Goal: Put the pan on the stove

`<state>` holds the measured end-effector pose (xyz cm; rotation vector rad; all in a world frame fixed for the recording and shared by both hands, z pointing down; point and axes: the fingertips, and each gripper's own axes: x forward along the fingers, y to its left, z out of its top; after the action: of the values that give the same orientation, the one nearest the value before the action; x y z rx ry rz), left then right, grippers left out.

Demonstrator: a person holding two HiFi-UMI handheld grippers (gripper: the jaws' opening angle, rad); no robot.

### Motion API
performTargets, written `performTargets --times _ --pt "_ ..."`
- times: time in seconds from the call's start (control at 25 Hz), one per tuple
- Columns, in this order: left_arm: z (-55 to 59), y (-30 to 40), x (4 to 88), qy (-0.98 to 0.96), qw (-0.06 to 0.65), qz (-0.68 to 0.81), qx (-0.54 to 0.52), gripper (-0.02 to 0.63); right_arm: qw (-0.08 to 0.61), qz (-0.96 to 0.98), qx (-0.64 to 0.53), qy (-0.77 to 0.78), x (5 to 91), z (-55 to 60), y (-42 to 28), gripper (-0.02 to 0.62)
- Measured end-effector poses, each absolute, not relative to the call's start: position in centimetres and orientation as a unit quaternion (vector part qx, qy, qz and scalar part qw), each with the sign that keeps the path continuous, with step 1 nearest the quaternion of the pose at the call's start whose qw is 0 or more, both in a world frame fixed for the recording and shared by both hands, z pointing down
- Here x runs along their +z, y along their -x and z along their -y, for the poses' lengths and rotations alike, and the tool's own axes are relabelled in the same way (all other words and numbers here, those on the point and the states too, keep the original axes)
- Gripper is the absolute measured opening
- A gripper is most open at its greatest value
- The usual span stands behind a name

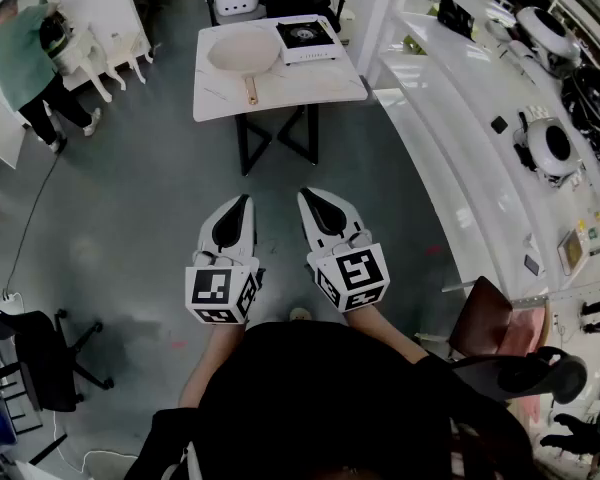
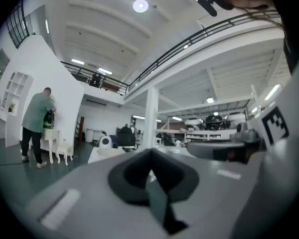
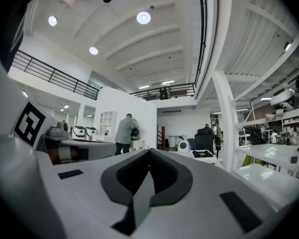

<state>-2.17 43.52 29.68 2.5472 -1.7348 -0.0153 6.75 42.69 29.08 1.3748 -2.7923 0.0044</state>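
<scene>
A cream pan (image 1: 242,51) with a wooden handle lies on a white table (image 1: 280,93) far ahead of me. A portable stove (image 1: 310,38) with a black top stands on the same table, right of the pan, also seen small in the right gripper view (image 3: 205,154). My left gripper (image 1: 244,201) and right gripper (image 1: 306,194) are held level side by side over the floor, well short of the table. Both are shut with nothing between their jaws. In the left gripper view the left gripper (image 2: 150,153) shows closed tips; the right gripper (image 3: 149,152) looks the same.
A long white counter (image 1: 460,148) with appliances runs along the right. A person (image 1: 25,63) stands at a small white table at the far left. A black office chair (image 1: 40,363) is at lower left, a brown chair (image 1: 495,328) at lower right.
</scene>
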Motion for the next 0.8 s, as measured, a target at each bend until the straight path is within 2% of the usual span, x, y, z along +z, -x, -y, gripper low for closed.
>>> performTargets --times 0.8 --pt "-38.3 0.0 30.9 -0.814 0.044 0.579 -0.011 0.012 0.007 0.914 0.034 -0.404 30.7 -36.4 -8.9 0.025"
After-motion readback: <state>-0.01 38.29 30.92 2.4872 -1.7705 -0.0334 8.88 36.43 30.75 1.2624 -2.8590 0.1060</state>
